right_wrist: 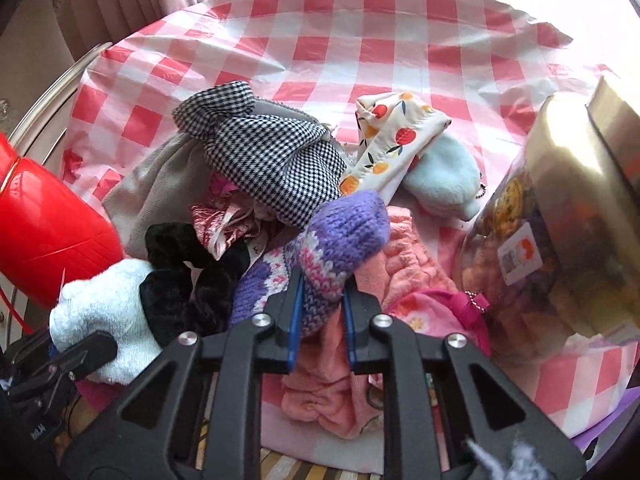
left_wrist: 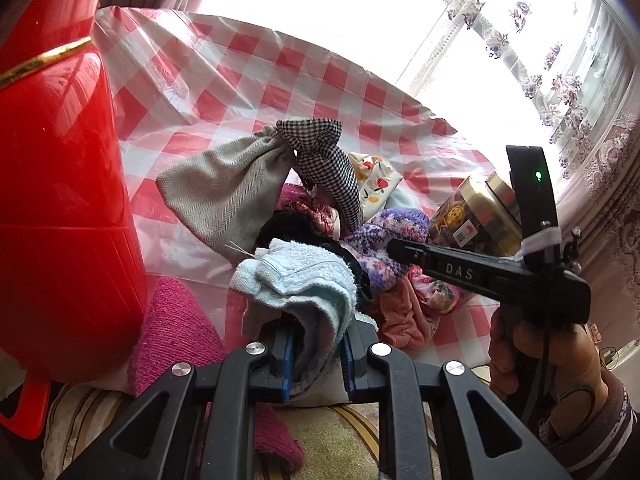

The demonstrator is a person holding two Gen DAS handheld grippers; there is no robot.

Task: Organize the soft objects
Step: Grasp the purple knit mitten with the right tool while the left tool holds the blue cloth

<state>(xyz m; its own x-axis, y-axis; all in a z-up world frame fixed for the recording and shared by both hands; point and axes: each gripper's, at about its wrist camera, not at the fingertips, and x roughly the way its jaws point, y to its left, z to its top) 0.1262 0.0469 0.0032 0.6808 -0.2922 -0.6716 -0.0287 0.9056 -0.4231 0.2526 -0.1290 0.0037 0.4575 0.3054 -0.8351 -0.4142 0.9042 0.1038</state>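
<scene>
On my left wrist view, the left gripper (left_wrist: 316, 344) sits at the bottom centre, its blue pads closed in tight on a pale blue towel (left_wrist: 296, 280) that bunches up out of the jaws. A red plastic bucket (left_wrist: 60, 184) fills the left side of that frame, with a magenta knitted piece (left_wrist: 180, 336) lying against its base. At the right edge I see a hand (left_wrist: 548, 364) holding the other tool, its black finger reaching into the pile.

On my right wrist view, the right gripper (right_wrist: 322, 320) is at lower centre, jaws drawn in narrow and pinching a purple knitted mitten (right_wrist: 344, 236) whose cuff rises between the pads. The pile of soft things lies mid-frame on a red-and-white checked tablecloth (right_wrist: 360, 40): a black-and-white houndstooth cloth (right_wrist: 264, 152) over a grey herringbone pouch (right_wrist: 160, 184), a black velvet scrunchie (right_wrist: 188, 276) at lower left touching the towel, a fruit-print fabric band (right_wrist: 392, 136) beside a light blue fleece pouch (right_wrist: 444, 176), and a pink towel (right_wrist: 400, 272) under the mitten. A clear jar with a gold lid (right_wrist: 560, 208) leans at the right edge.
</scene>
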